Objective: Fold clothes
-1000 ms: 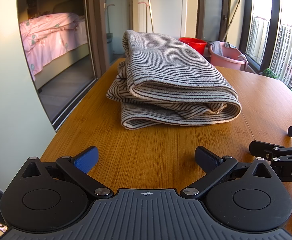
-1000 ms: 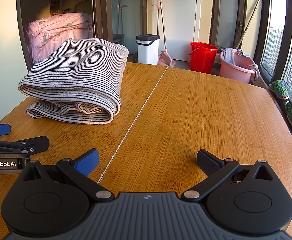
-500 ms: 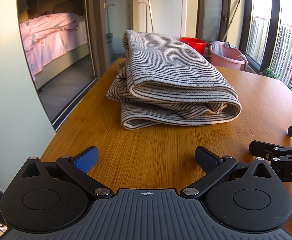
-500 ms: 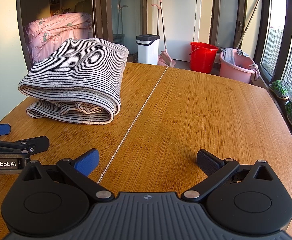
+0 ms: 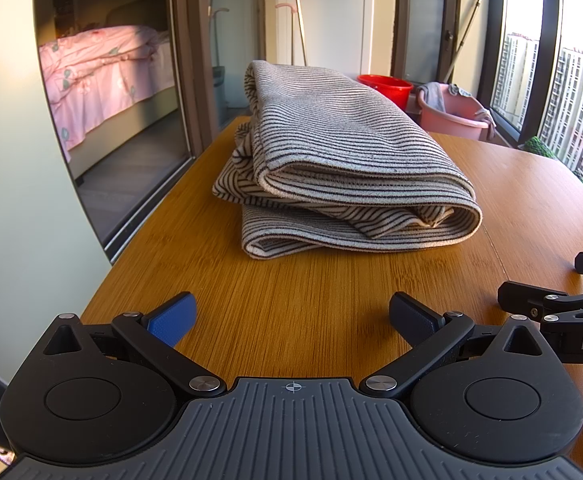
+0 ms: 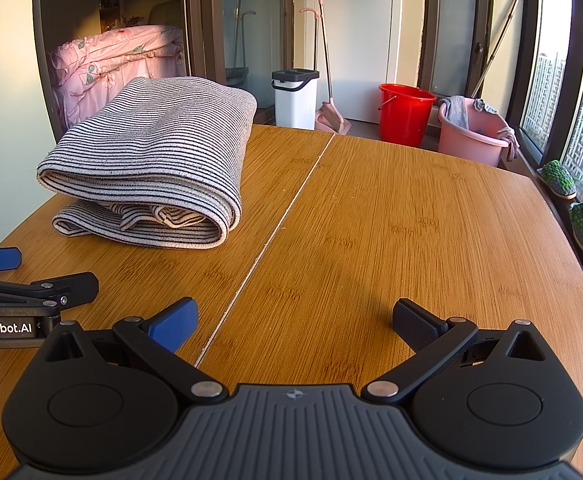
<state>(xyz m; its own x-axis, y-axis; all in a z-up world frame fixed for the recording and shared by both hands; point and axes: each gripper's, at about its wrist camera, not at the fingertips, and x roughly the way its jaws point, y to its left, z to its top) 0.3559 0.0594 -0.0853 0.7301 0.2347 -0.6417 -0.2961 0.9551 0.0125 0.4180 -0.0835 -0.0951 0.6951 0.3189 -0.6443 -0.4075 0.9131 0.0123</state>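
I see the wooden table (image 6: 411, 220) | folded striped garment (image 5: 343, 168) lies on its left half, ahead of my left gripper (image 5: 291, 316), fingers spread wide, empty | my right gripper (image 6: 295, 320) also spread, empty, over bare wood right of the garment, well apart

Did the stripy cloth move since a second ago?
No. The striped cloth sits the same way beside the table seam, left of it.

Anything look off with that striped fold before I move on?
Slightly: the striped garment is folded, but inner layers bunch out unevenly at its near open end, not flush. Nothing looks spilled or damaged on the wooden table.
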